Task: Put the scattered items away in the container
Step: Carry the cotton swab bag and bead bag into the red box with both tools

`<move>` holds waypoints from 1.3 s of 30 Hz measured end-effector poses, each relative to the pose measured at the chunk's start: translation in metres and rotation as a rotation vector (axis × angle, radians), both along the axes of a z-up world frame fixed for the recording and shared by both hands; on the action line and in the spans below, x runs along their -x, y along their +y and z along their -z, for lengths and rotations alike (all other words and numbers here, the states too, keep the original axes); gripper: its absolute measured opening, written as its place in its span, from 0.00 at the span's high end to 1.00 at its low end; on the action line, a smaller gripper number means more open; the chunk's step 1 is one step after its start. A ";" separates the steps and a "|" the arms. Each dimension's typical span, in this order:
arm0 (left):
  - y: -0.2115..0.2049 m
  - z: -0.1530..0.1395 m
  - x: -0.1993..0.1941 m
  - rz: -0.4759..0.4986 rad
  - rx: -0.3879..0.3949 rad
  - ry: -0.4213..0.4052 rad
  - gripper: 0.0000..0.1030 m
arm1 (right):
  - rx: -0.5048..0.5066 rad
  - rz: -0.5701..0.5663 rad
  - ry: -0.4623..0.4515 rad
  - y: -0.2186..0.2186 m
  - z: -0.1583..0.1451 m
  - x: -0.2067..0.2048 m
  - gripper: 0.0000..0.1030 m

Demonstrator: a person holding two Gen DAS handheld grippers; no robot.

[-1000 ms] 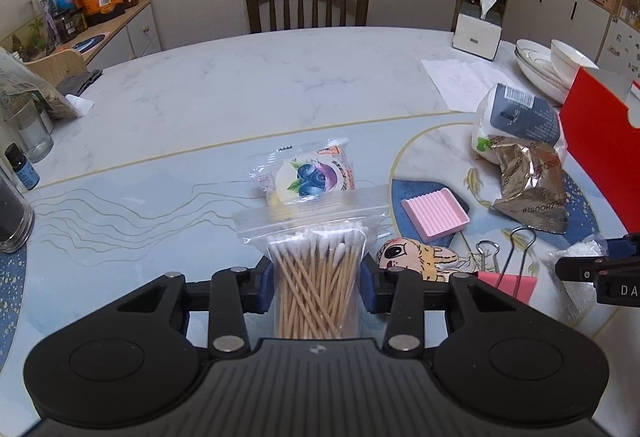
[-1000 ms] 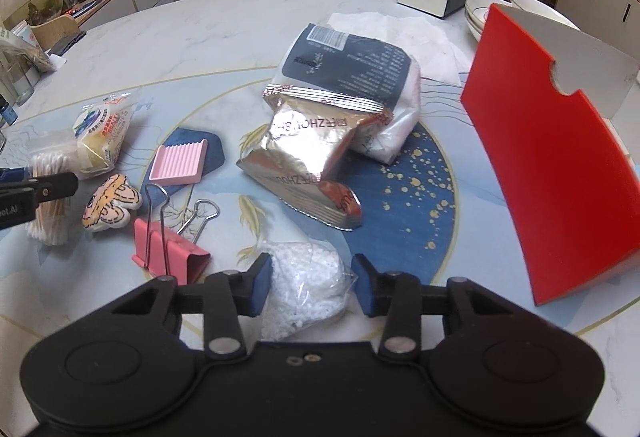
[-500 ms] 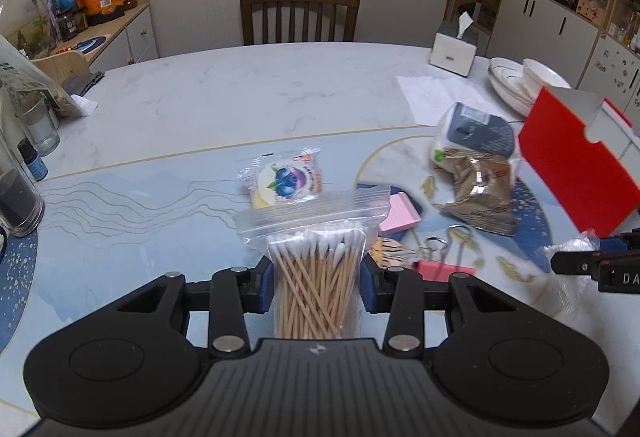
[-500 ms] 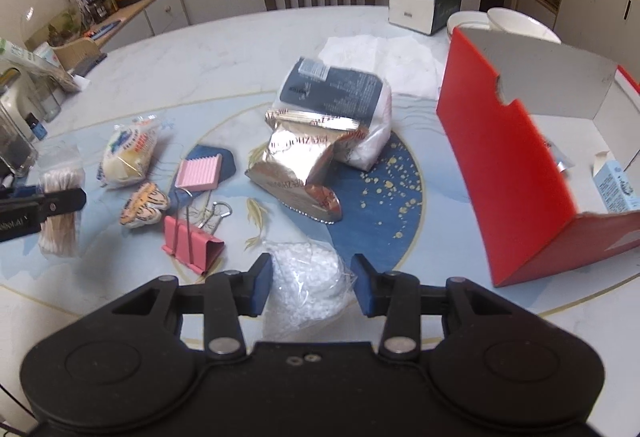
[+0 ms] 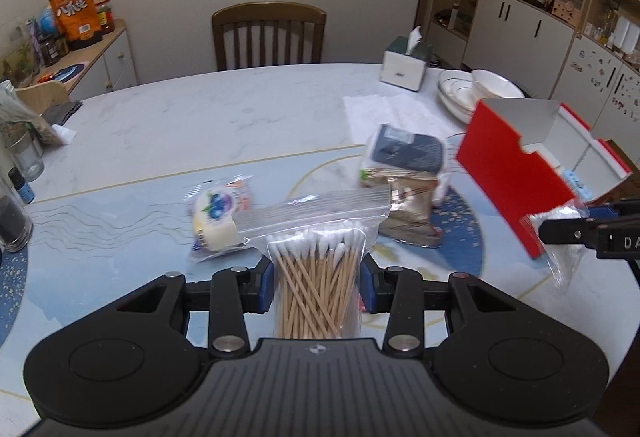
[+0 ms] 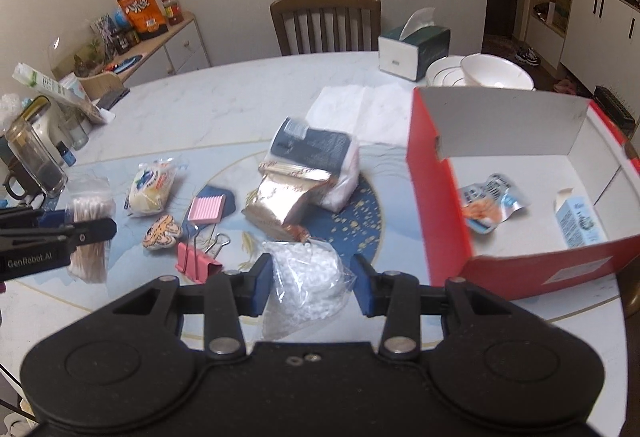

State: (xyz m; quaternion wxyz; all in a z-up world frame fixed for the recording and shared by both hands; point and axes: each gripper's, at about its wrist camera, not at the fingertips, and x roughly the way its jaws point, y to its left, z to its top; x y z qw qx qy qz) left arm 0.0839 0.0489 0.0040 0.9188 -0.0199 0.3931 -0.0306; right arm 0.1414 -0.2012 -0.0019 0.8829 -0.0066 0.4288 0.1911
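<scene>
A bag of cotton swabs (image 5: 318, 285) is held tight between the jaws of the left gripper (image 5: 316, 287), up off the counter (image 5: 208, 117). A small bag of white beads (image 6: 306, 277) is pinched between the jaws of the right gripper (image 6: 310, 287), and it is lifted too. The red box (image 6: 440, 205) is seen at about 2 o'clock from the right gripper, and its open top is turned up. A snack packet (image 6: 486, 205) and a small blue carton (image 6: 578, 223) are already inside it.

The step in hand looks to be the carry to the box. To do it well, each bag should be brought over the red wall, not into it, since the wall is tall. The jaws should be kept shut until the bag is well over the white floor of the box. The bead bag is soft and floppy, so it could catch on the rim if it is carried too low. One bag at a time is best, so the two grippers are not bumped.

Left on the counter at 10 to 12 o'clock are a blueberry snack (image 6: 152, 187), a pink pad (image 6: 207, 208), a pink clip (image 6: 196, 265), a silver pouch (image 6: 284, 203) and a small tiger-striped thing (image 6: 162, 233).
</scene>
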 end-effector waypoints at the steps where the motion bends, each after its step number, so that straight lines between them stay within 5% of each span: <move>1: -0.005 -0.002 0.000 0.004 0.001 -0.002 0.62 | 0.000 0.001 -0.005 -0.005 -0.002 -0.001 0.61; 17: -0.086 -0.021 -0.025 0.084 0.003 -0.036 0.62 | -0.010 0.057 -0.071 -0.090 -0.020 -0.025 0.62; 39: -0.225 -0.036 -0.097 0.354 -0.069 -0.060 0.62 | -0.003 0.191 -0.097 -0.191 -0.016 -0.075 0.65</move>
